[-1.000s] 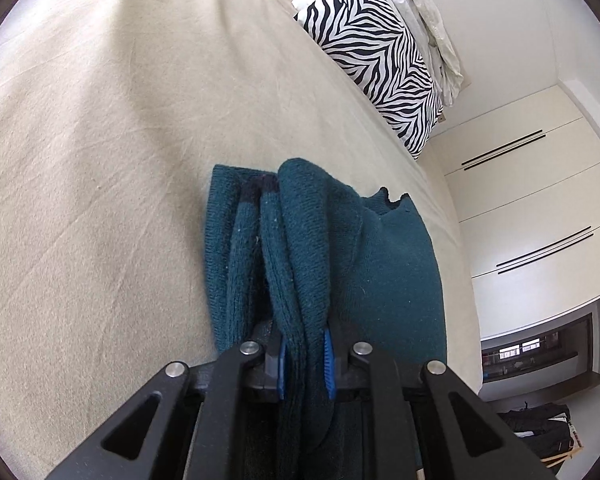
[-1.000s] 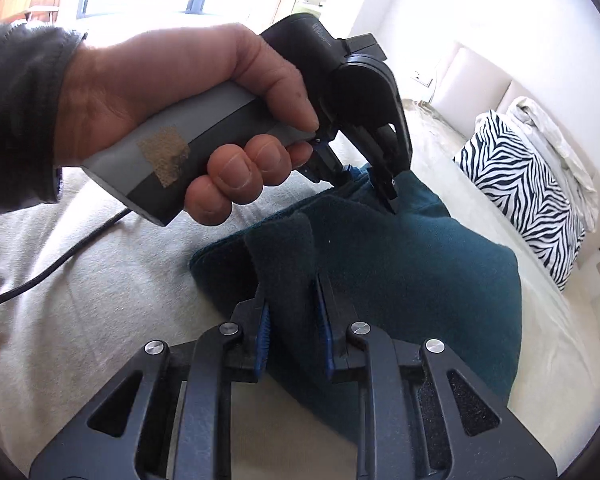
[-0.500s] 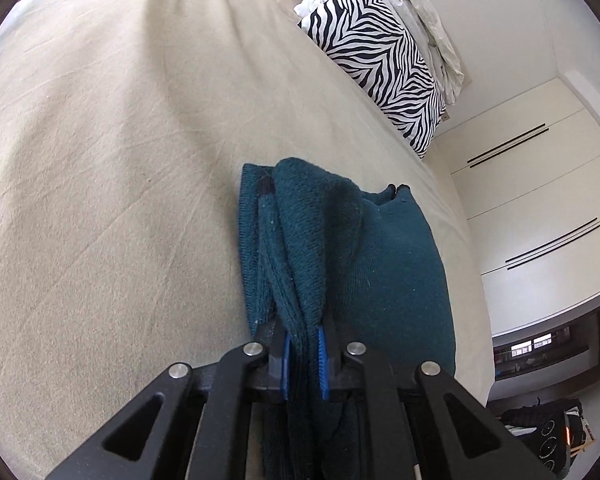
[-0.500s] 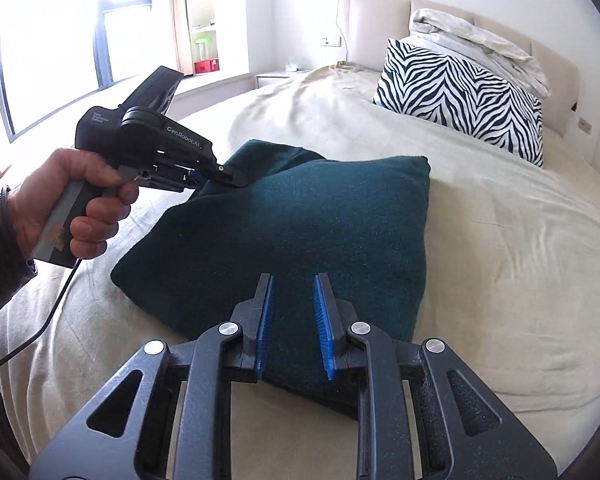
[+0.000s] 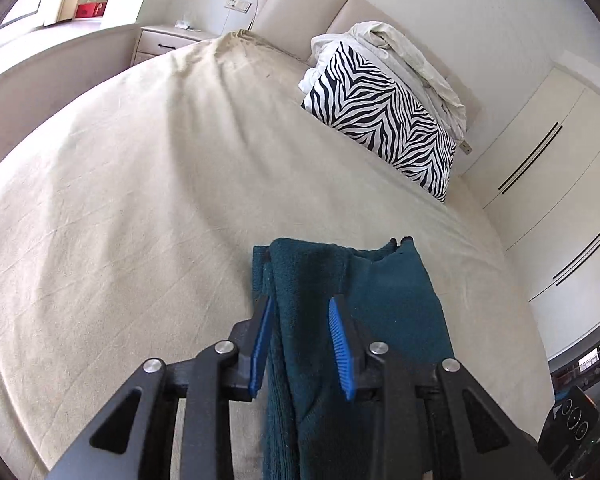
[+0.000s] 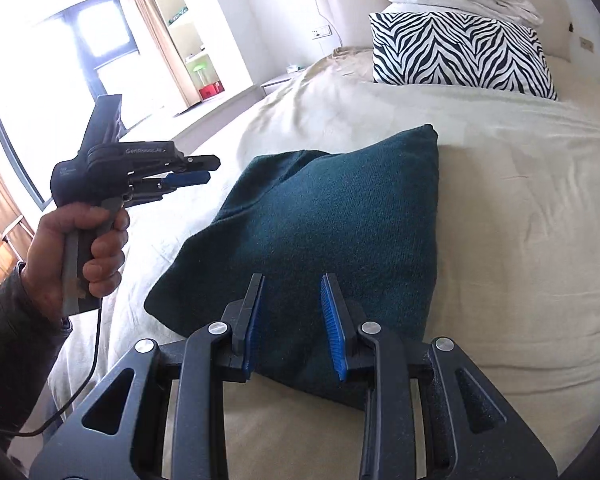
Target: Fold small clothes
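Teal knitted garment (image 5: 364,320), seen from the left wrist camera, is lying folded on the beige bedspread (image 5: 140,220), its near folded edge bunching up between the blue pads of the left gripper (image 5: 302,344). That gripper's jaws are standing apart, so the cloth is sitting loosely between them rather than being pinched, though the left pad (image 5: 260,344) is lying close against the fold. Farther up the bed a zebra-striped pillow (image 5: 384,120) is leaning toward the headboard with a crumpled white duvet (image 5: 404,52) resting on top, and white wardrobe doors (image 5: 548,184) are showing on the right. From the right wrist camera, the garment (image 6: 324,216) is lying flat on the bedspread (image 6: 520,220) as a rough rectangle, well apart from the zebra pillow (image 6: 460,52). The right gripper (image 6: 292,328) is hovering over the garment's near edge with its jaws spread and nothing between them. To the left, a hand (image 6: 80,248) is holding the left gripper (image 6: 196,170) above the bed, beside the garment's far left corner.
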